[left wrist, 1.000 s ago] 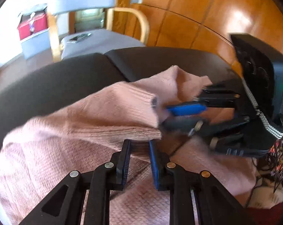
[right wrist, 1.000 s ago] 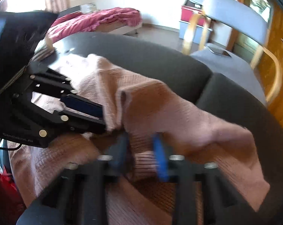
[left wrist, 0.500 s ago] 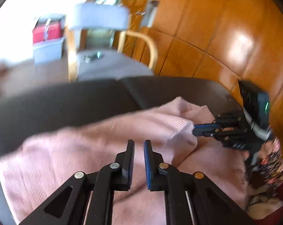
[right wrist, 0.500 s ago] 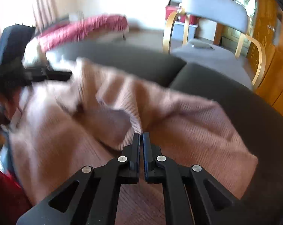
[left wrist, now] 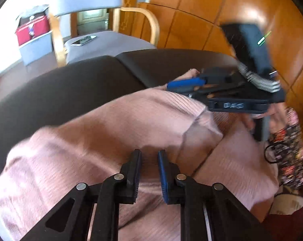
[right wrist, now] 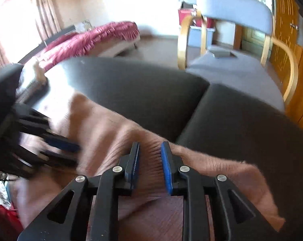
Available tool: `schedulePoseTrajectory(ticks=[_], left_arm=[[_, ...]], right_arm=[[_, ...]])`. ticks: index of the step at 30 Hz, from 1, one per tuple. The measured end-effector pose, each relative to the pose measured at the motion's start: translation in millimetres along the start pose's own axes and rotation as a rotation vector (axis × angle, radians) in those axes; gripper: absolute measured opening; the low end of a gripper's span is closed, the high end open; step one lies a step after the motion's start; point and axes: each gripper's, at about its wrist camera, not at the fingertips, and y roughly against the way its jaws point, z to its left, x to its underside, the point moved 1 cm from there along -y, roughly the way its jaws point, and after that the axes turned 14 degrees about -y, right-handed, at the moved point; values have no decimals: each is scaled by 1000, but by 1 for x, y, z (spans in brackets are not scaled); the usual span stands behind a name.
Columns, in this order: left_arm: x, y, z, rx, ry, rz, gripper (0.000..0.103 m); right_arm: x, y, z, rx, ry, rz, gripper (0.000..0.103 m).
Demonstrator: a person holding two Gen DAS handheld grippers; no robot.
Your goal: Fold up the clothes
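Note:
A pink knitted sweater (left wrist: 91, 140) lies spread on a dark cushioned surface (left wrist: 71, 84), with one sleeve and its cuff (left wrist: 199, 138) folded across the body. My left gripper (left wrist: 149, 160) hovers low over the sweater, its jaws a narrow gap apart with no cloth pinched. In the right wrist view it shows blurred at the left (right wrist: 65, 152). My right gripper (right wrist: 150, 154) is over a raised ridge of the sweater (right wrist: 111, 132) near its far edge. Its jaws are opening; the ridge stands in the gap, but the pads do not press it. From the left wrist it appears at the upper right (left wrist: 169, 86).
A grey armchair (left wrist: 111, 40) with bent-wood arms stands behind the cushion, a phone (left wrist: 84, 39) on its seat. Wooden panelling (left wrist: 191, 20) runs along the right. A red box (left wrist: 33, 30) and a bed with a red cover (right wrist: 91, 38) lie further back. A person's patterned sleeve (left wrist: 292, 150) is at the right.
The right gripper has let go of the lifted sleeve; the sleeve now lies folded on the body. Its jaws, shut half a second ago, stand apart. Both grippers have shifted sideways over the sweater.

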Motion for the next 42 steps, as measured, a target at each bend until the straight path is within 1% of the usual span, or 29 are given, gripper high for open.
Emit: schedulePoseTrajectory(ticks=[2, 3, 4, 5, 6, 7, 10, 12, 14, 15, 16, 17, 18, 20, 21, 22, 24, 25, 29, 32, 34, 35, 36, 37, 38, 39, 40, 41, 42], left_arm=[[7, 4, 5, 8, 35, -16, 16], [9, 5, 6, 11, 50, -25, 16], [10, 8, 5, 10, 63, -42, 16], [11, 13, 3, 5, 74, -72, 16], [11, 18, 2, -3, 93, -101, 16], [11, 21, 3, -15, 123, -129, 16], [13, 30, 8, -41, 214, -216, 17], [23, 43, 14, -88, 285, -310, 17], [35, 59, 19, -140, 342, -393, 17], [40, 65, 23, -153, 370, -416, 17], [44, 69, 26, -158, 389, -418, 18], [48, 71, 30, -166, 402, -398, 18], [51, 71, 34, -185, 407, -362, 18], [56, 71, 35, -234, 376, -309, 18], [60, 72, 36, -259, 354, -284, 18], [64, 72, 35, -265, 336, -263, 18], [72, 72, 30, -217, 318, -241, 18], [74, 70, 28, -184, 317, -243, 18], [82, 60, 18, -58, 306, -243, 18], [82, 50, 10, 5, 281, -204, 18], [78, 53, 5, 40, 279, -213, 18], [75, 55, 5, 70, 298, -222, 18], [70, 55, 9, 119, 349, -238, 18], [65, 56, 13, 167, 399, -254, 18], [60, 55, 16, 201, 448, -259, 21], [54, 51, 19, 210, 496, -246, 22], [48, 46, 21, 201, 522, -220, 23], [42, 40, 19, 164, 516, -172, 25], [35, 34, 17, 127, 509, -125, 26]], right_arm=[[1, 0, -23, -125, -129, 2, 25], [0, 3, -36, -189, -196, 0, 32], [0, 5, -48, -249, -261, -1, 45], [0, 4, -57, -297, -311, 3, 48], [1, 3, -65, -342, -358, 7, 48], [1, 3, -69, -362, -382, 7, 48], [1, 8, -62, -325, -356, -26, 48], [2, 23, -48, -284, -277, -102, 48], [5, 48, -32, -350, -163, -210, 48], [7, 64, -22, -382, -107, -285, 48], [10, 77, -14, -398, -61, -344, 53], [12, 80, -10, -351, -57, -344, 58], [14, 83, -6, -304, -53, -344, 72], [19, 88, 1, -219, -47, -337, 73], [25, 88, -1, -224, -59, -303, 73], [31, 88, -3, -224, -74, -270, 73], [43, 91, -10, -197, -126, -218, 73], [49, 93, -13, -185, -148, -194, 73], [63, 99, -10, -171, -150, -156, 73], [77, 101, -5, -156, -137, -113, 73], [86, 100, 5, -139, -92, -76, 71], [86, 98, 10, -130, -74, -73, 71], [85, 96, 15, -118, -63, -71, 71], [82, 92, 16, -96, -78, -74, 71], [79, 88, 17, -75, -93, -77, 71], [75, 84, 18, -55, -109, -76, 71], [73, 78, 20, -45, -116, -67, 71], [71, 72, 24, -35, -114, -52, 71], [71, 68, 33, -23, -87, -45, 71]])
